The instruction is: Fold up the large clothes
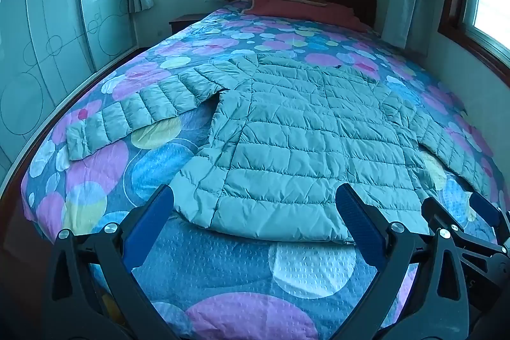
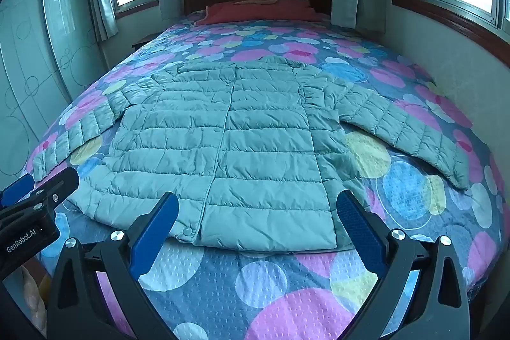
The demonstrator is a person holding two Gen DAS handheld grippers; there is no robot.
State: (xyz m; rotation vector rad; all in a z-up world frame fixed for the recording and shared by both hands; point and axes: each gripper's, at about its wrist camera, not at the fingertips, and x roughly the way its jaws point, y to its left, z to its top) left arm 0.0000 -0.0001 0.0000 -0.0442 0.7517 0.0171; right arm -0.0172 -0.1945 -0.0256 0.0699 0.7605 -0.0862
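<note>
We see a pale green quilted jacket lying flat on the bed, front up, closed down the middle, both sleeves spread outward. Fabric puffy, lightly creased. Left gripper and right gripper hover just short of the jacket's hem, both spread wide, holding nothing.
</note>
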